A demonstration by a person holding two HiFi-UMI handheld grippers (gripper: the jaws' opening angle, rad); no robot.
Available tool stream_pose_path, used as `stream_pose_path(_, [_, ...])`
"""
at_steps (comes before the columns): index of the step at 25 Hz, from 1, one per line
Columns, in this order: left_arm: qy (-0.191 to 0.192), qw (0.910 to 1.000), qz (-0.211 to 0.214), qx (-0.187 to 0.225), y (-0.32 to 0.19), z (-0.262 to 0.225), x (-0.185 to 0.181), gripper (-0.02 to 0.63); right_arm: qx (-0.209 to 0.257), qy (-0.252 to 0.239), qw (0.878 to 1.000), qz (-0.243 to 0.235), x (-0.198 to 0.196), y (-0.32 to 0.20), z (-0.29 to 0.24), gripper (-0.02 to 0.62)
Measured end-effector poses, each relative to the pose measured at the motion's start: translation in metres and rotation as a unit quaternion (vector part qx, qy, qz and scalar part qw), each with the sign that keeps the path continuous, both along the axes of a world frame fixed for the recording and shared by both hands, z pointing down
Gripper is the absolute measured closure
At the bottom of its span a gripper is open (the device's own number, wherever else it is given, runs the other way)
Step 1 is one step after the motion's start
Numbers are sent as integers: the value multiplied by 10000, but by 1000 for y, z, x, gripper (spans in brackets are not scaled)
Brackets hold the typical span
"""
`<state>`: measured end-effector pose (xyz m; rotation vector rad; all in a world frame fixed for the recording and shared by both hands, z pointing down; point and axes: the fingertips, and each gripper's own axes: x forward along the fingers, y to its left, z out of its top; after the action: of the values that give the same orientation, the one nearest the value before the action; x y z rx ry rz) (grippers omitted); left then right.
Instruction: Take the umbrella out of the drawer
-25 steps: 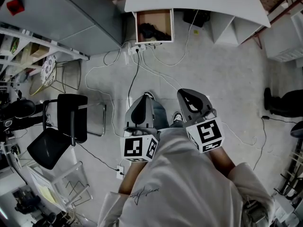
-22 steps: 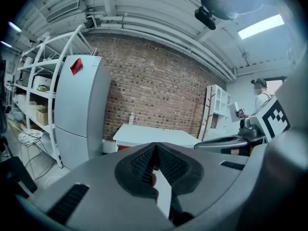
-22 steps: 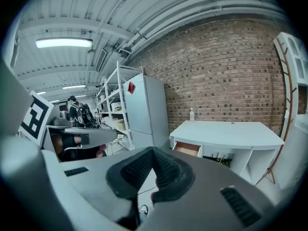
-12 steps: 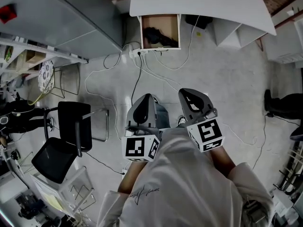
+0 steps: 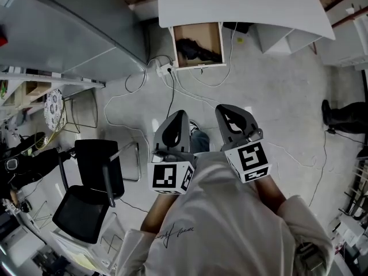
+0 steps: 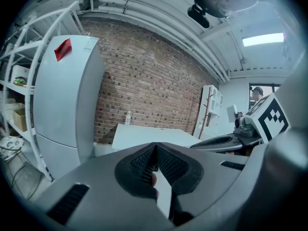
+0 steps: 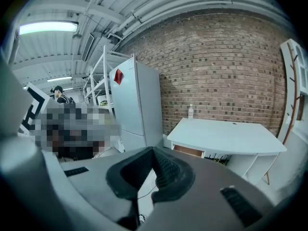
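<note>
Under the white table [image 5: 241, 4] an open wooden drawer [image 5: 214, 39] sticks out, with a dark umbrella [image 5: 195, 50] lying inside. In the head view my left gripper [image 5: 179, 115] and right gripper [image 5: 224, 108] are held side by side in front of my body, well short of the drawer, both pointing toward it. Both are shut with nothing between their jaws. In the left gripper view the left gripper [image 6: 155, 146] shows its pads together, with the table [image 6: 144, 136] ahead. The right gripper [image 7: 153, 150] faces the table [image 7: 226, 136] and the drawer front [image 7: 187, 150].
Cables [image 5: 172, 91] and a power strip [image 5: 164, 69] lie on the floor between me and the drawer. A grey fridge [image 5: 63, 27] stands left of the table, with a black chair [image 5: 92, 183] and wire shelves [image 5: 34, 91] further left. A person's dark shoe [image 5: 345, 117] is at the right.
I have moved forward toward the table, so the drawer and table look nearer and larger. The chair has slid down the left of the head view. Both grippers stay shut.
</note>
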<state>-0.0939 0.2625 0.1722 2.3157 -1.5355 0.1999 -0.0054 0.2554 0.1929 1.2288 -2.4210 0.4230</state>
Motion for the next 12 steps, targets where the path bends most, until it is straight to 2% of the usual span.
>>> stream_pose_path(6, [39,9999,113,3,-26,5,-33,591,-23,148,9996,223,-24,-27,6,584])
stream_pose_path(12, [75,9997,240,-33,-44,10,-49,591,-71,332,9987,384,-29,-39,9,584])
